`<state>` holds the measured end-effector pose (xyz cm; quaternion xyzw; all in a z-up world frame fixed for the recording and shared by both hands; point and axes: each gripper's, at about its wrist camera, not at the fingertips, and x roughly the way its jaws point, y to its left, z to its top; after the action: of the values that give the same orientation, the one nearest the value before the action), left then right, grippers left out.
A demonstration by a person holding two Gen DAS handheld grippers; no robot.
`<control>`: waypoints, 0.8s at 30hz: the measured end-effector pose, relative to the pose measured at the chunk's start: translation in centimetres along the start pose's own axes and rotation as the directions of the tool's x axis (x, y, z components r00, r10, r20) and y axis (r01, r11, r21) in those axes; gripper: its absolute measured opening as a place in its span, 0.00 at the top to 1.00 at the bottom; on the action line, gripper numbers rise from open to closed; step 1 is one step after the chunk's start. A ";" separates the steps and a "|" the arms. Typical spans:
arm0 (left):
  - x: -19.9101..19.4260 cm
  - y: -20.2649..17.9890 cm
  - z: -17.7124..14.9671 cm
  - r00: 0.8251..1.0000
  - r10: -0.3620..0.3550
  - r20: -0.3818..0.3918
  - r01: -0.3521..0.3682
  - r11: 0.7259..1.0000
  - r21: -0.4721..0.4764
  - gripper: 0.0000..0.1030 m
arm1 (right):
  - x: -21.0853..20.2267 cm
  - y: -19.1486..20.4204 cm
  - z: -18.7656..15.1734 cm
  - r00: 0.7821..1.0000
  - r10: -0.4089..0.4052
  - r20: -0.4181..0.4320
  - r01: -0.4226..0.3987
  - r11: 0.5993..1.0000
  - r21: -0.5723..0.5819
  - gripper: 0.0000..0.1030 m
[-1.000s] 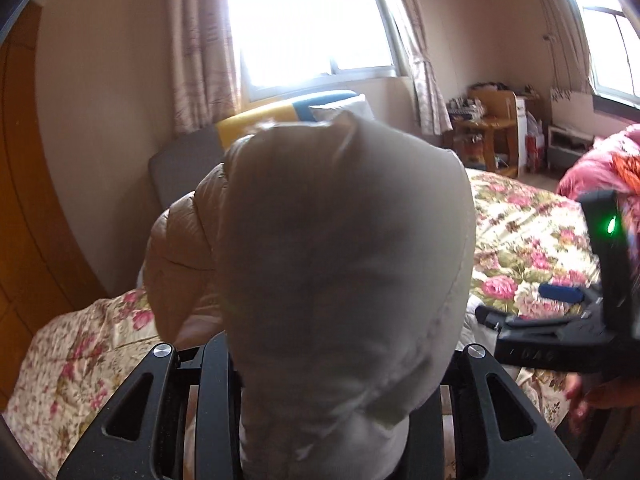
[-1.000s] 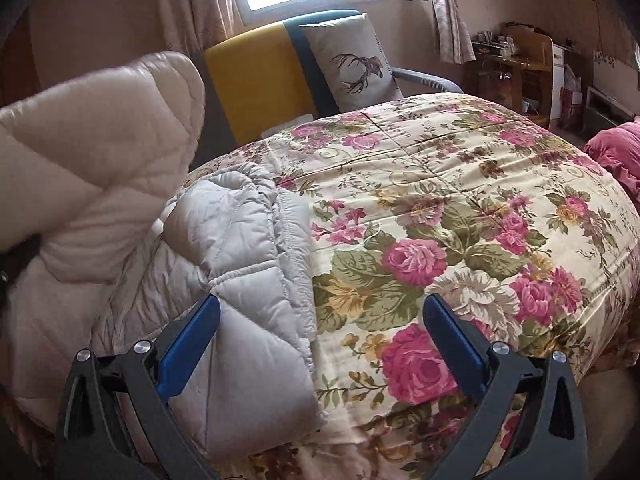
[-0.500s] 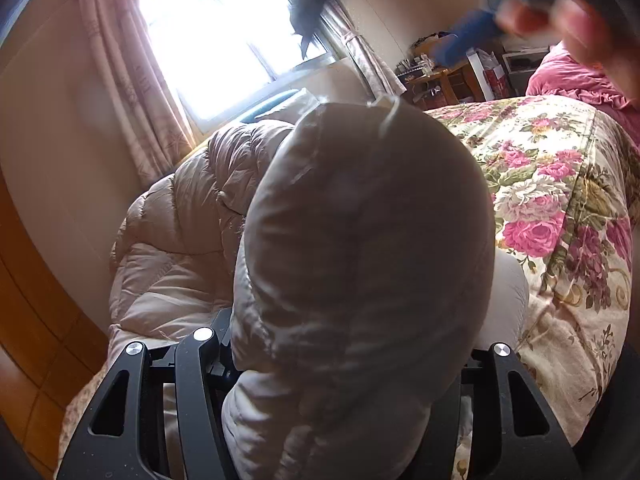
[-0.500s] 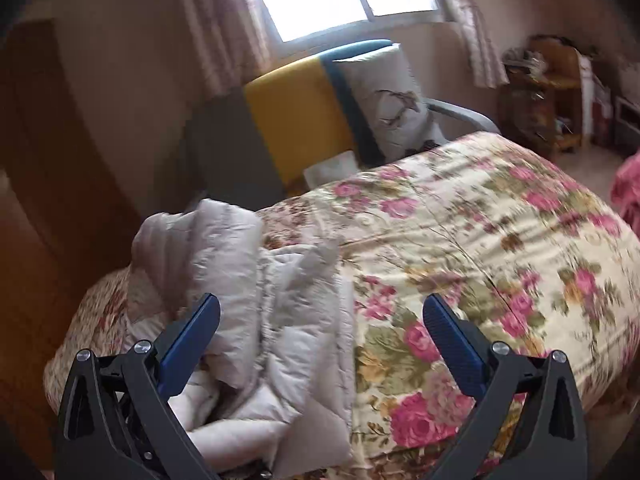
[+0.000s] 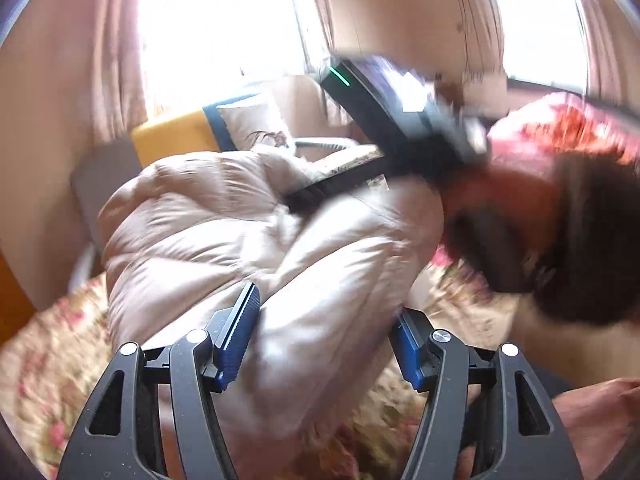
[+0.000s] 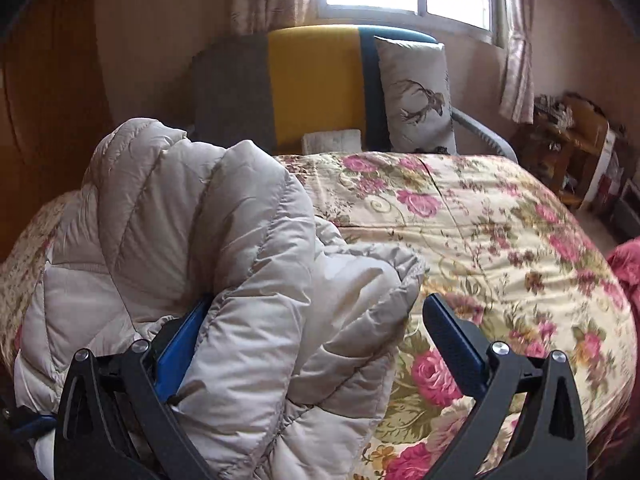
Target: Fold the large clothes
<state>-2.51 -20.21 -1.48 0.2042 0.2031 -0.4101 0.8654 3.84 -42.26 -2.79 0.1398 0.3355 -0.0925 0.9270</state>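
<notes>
Since half a second ago the left claw [image 5: 324, 344] has opened: its blue pads, then clamped on a thick roll of padding, now stand apart with the down jacket [image 5: 248, 240] bulging loosely between them. The right claw [image 6: 320, 344] has come in from above the bed and now sits over the jacket [image 6: 208, 264], one pad buried in the fabric, the other hanging free over the floral bedspread [image 6: 500, 232]; its jaws are wide and grip nothing.

By my judgement, the fold is at an early or middle stage. The jacket lies on the near left part of the bed as a bunched, puffy heap with a quilted panel doubled over, not a flat, squared packet. Smoothing, bringing the sides in and a final fold seem left to do.

As heaped, its long axis appears to run from the claws away toward the yellow-and-blue chair [image 6: 320, 88], though collar and hem cannot be told apart.
</notes>
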 end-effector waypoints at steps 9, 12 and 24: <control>-0.8 7.8 3.4 0.984 0.107 0.140 -0.071 0.968 -0.240 0.31 | 0.5 -1.4 -1.7 0.999 0.052 0.015 -0.054 0.994 0.091 0.02; 2.9 10.8 3.3 0.962 0.272 0.015 -0.259 0.929 -0.265 0.31 | 0.4 -1.5 -1.3 0.998 0.062 -0.010 -0.061 0.994 0.088 0.02; 7.5 8.8 2.1 0.962 0.251 -0.105 -0.270 0.923 -0.274 0.31 | -8.3 6.3 5.8 0.983 -0.110 0.144 0.129 0.983 -0.130 0.02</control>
<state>9.16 -20.89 -1.95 0.1162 0.2603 -0.2507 0.9251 2.62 -37.55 8.08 0.0481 0.2848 -0.1337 0.9480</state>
